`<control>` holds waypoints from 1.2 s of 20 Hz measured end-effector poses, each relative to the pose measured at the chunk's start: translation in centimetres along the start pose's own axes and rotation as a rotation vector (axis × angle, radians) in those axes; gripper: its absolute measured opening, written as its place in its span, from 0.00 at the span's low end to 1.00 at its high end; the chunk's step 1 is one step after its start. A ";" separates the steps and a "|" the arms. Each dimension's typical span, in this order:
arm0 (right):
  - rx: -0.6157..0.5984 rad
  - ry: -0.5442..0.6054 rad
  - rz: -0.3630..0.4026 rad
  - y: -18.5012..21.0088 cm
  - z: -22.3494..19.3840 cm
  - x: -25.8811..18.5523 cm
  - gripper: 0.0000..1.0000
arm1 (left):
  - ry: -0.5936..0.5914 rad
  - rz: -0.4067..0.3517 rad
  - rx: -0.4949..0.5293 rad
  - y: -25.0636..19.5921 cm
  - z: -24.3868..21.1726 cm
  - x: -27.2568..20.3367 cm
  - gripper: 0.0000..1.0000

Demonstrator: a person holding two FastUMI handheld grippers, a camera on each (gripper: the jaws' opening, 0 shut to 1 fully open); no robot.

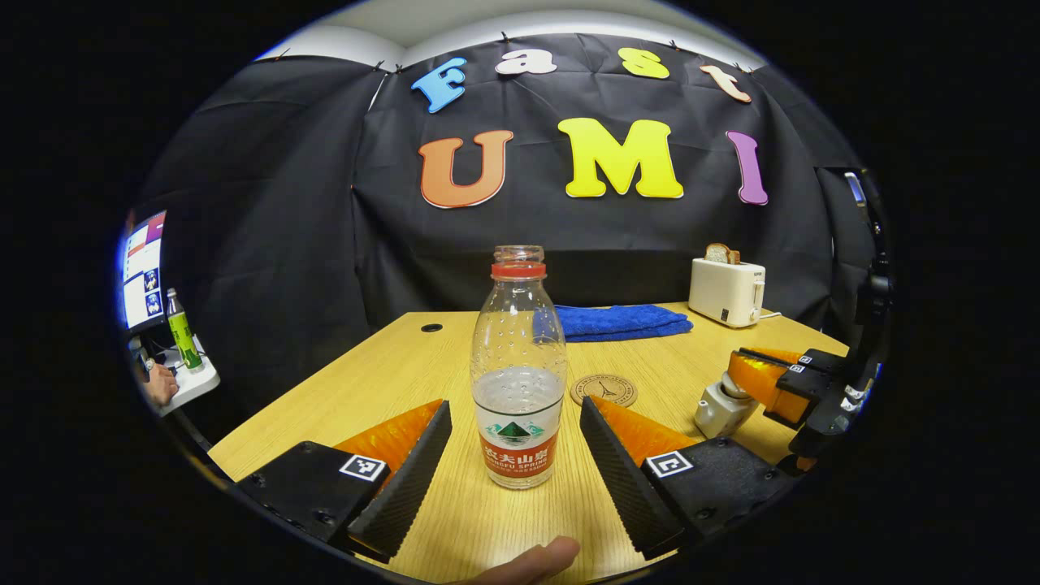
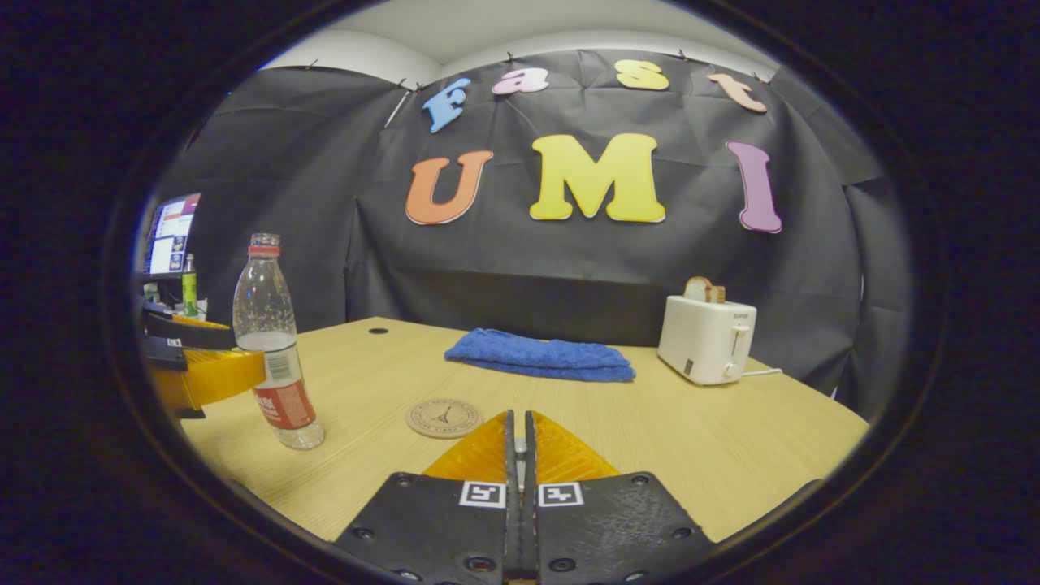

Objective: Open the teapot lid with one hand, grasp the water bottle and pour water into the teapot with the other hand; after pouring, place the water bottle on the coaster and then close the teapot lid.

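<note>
A clear uncapped water bottle (image 1: 517, 382) with a red neck ring, about a third full, stands on the wooden table (image 1: 390, 382). My left gripper (image 1: 513, 405) is open, one finger on each side of the bottle, neither touching it. To the right a small white teapot (image 1: 717, 414) sits under my right gripper (image 1: 760, 378), whose fingers close over its lid. In the right gripper view my right gripper (image 2: 517, 416) is shut with only a thin slit between its fingers; the teapot is hidden beneath it. The bottle (image 2: 272, 349) and left gripper (image 2: 211, 374) stand at far left. The round coaster (image 1: 604, 390) (image 2: 444, 418) lies bare.
A folded blue towel (image 1: 617, 321) (image 2: 540, 355) lies at the back of the table. A white toaster (image 1: 725, 291) (image 2: 707, 337) with bread stands at the back right. A thumb (image 1: 528, 562) shows at the bottom edge. A monitor (image 1: 142, 268) and green bottle are off the table's left.
</note>
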State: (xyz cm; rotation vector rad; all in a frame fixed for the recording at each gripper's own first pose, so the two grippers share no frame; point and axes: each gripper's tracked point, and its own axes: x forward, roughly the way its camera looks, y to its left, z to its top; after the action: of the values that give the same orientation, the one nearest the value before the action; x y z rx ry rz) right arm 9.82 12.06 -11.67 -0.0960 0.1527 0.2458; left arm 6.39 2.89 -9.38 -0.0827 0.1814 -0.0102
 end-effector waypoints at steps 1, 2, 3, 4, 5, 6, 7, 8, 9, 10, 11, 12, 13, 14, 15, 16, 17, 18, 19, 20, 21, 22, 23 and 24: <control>-0.011 -0.021 -0.002 0.0 0.8 -0.4 0.00 | 0.001 -0.004 -0.004 0.0 -0.1 0.2 1.00; -0.023 -0.040 -0.008 -0.2 1.5 -0.7 0.00 | 0.003 -0.010 -0.008 0.0 -0.2 0.2 1.00; -0.038 -0.056 -0.012 -0.4 2.2 -1.1 0.00 | 0.003 -0.014 -0.011 -0.2 -0.4 0.3 1.00; -0.053 -0.074 -0.019 -0.7 2.9 -1.6 0.00 | 0.008 -0.014 -0.013 -0.3 -0.6 0.4 1.00; -0.065 -0.093 -0.026 -1.0 3.6 -2.0 0.00 | 0.005 -0.017 -0.015 -0.4 -0.6 0.4 1.00; -0.072 -0.108 -0.030 -1.3 4.2 -2.4 0.00 | 0.001 -0.024 -0.015 -0.5 -0.6 0.6 1.00; -0.073 -0.117 -0.033 -1.5 4.6 -2.8 0.00 | -0.007 -0.031 -0.013 -0.8 -0.5 0.7 1.00; -0.070 -0.118 -0.030 -1.5 4.8 -3.1 0.00 | -0.020 -0.030 -0.005 -0.8 -0.2 1.0 1.00; -0.065 -0.113 -0.024 -1.6 4.9 -3.3 0.00 | -0.047 -0.025 0.000 -0.6 0.4 1.1 1.00; -0.059 -0.107 -0.025 -1.9 5.0 -3.5 0.00 | -0.074 -0.016 0.000 -0.2 0.9 1.3 1.00; -0.055 -0.106 -0.024 -2.0 5.2 -3.7 0.00 | -0.100 -0.013 -0.003 0.0 1.5 1.7 1.00; -0.052 -0.108 -0.028 -2.2 5.3 -4.0 0.00 | -0.117 -0.012 -0.013 0.0 1.8 2.1 1.00; -0.051 -0.111 -0.038 -2.6 5.5 -4.2 0.00 | -0.119 -0.019 -0.022 0.0 1.8 2.6 0.99; -0.050 -0.113 -0.043 -3.0 5.6 -4.2 0.00 | -0.114 -0.021 -0.031 -0.1 1.8 3.1 1.00; -0.045 -0.115 -0.048 -3.3 5.7 -4.4 0.00 | -0.104 -0.022 -0.035 -0.1 1.6 3.5 0.99; -0.041 -0.119 -0.052 -3.5 5.8 -4.5 0.00 | -0.094 -0.023 -0.037 -0.3 1.4 3.7 0.98; -0.037 -0.120 -0.058 -3.8 5.9 -4.7 0.00 | -0.089 -0.030 -0.034 -0.5 1.3 4.0 0.97; -0.034 -0.117 -0.065 -4.1 5.8 -4.8 0.00 | -0.083 -0.029 -0.028 -0.5 1.0 4.1 0.92; -0.031 -0.110 -0.068 -4.4 5.7 -4.7 0.00 | -0.075 -0.027 -0.021 -0.5 0.5 4.3 0.89; -0.028 -0.105 -0.068 -4.5 5.5 -4.8 0.00 | -0.071 -0.017 -0.010 -0.6 0.3 4.4 0.84; -0.026 -0.100 -0.072 -4.7 5.4 -4.8 0.00 | -0.080 -0.018 0.004 -0.5 0.6 4.3 0.83; -0.022 -0.096 -0.073 -4.9 5.2 -4.9 0.00 | -0.088 -0.020 0.008 -0.7 0.7 4.2 0.81; -0.016 -0.092 -0.074 -5.1 5.1 -4.9 0.00 | -0.080 -0.016 0.012 -0.7 0.5 4.2 0.80; -0.012 -0.090 -0.077 -5.3 5.1 -4.9 0.00 | -0.079 -0.011 0.022 -0.7 0.5 4.2 0.80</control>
State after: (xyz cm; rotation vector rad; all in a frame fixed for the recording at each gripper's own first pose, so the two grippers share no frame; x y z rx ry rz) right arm 7.11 6.39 -5.48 -0.1022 0.0580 0.1742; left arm 10.64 2.19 -9.55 -0.0621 0.1018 -0.0195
